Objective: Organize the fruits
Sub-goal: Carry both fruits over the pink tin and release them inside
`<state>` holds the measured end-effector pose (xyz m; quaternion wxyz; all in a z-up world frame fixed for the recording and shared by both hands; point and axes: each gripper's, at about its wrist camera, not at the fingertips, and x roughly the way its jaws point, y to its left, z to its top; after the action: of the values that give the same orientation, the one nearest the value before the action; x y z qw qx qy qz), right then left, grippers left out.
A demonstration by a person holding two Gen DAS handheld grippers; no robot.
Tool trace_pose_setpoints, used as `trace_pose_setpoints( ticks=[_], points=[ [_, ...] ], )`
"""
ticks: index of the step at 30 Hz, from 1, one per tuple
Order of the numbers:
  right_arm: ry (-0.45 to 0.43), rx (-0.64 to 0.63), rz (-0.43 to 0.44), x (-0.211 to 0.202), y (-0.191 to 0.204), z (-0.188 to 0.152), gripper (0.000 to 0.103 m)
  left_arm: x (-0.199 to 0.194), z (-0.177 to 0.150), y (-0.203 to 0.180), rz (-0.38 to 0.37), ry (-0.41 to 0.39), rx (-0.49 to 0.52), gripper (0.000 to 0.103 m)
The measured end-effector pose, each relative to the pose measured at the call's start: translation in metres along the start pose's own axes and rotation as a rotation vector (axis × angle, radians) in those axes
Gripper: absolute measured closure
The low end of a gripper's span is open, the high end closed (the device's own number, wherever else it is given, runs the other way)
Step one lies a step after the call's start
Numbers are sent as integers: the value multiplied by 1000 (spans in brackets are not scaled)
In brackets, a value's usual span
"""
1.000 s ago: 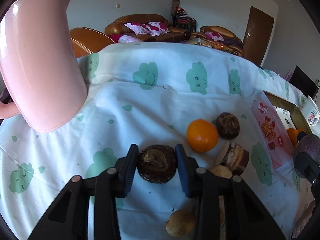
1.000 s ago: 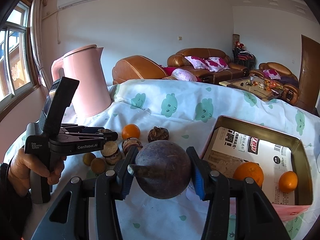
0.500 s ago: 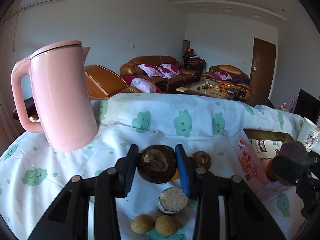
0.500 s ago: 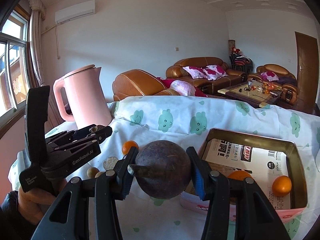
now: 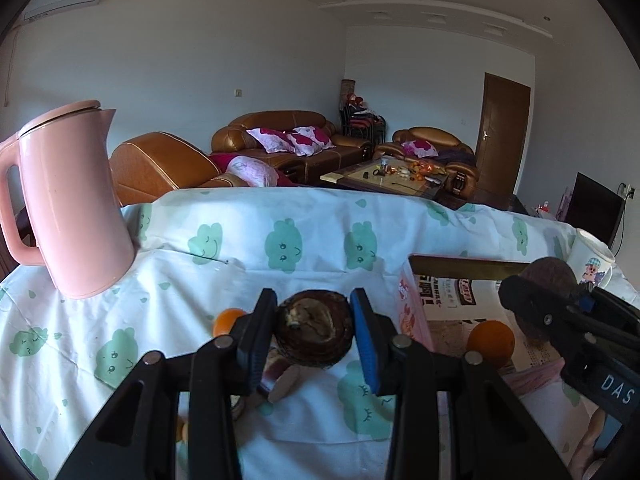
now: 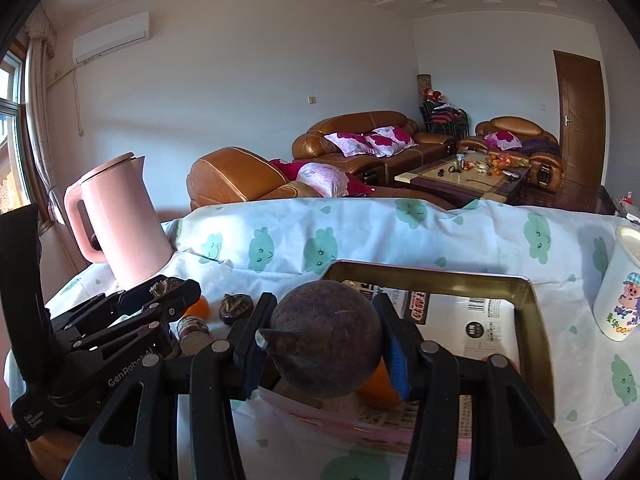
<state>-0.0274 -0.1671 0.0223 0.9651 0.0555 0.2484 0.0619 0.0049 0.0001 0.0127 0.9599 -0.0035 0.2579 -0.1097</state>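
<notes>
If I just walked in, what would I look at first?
Probably the right gripper squeezing a big round dark fruit right above the open box. Next, the left gripper clamping a brown wrinkly fruit over the tablecloth, and the tall pink kettle far left.

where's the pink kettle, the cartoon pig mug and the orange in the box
tall pink plastic kettle [image 5: 76,216], left wrist view, middle of its body
white cartoon pig mug [image 6: 620,300], right wrist view, printed side wall
round orange in the box [image 5: 490,338], left wrist view, centre of its peel
</notes>
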Motion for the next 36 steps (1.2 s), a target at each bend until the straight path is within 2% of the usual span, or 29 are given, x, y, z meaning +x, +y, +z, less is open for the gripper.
trace_pose_setpoints(
  ticks=[11, 19, 28, 36],
  points=[
    [-33, 38, -126, -12, -69, 9, 52, 16, 14, -78, -57, -13, 107, 64],
    [-15, 51, -191, -5, -102, 11, 52, 43, 20, -117, -58, 40, 129, 64],
    [63, 73, -192, 18, -111, 7, 51, 69, 9, -127, 17, 121, 155, 64],
    [122, 67, -158, 31, -106, -1, 51, 74, 7, -125, 10, 154, 146, 63]
  ],
)
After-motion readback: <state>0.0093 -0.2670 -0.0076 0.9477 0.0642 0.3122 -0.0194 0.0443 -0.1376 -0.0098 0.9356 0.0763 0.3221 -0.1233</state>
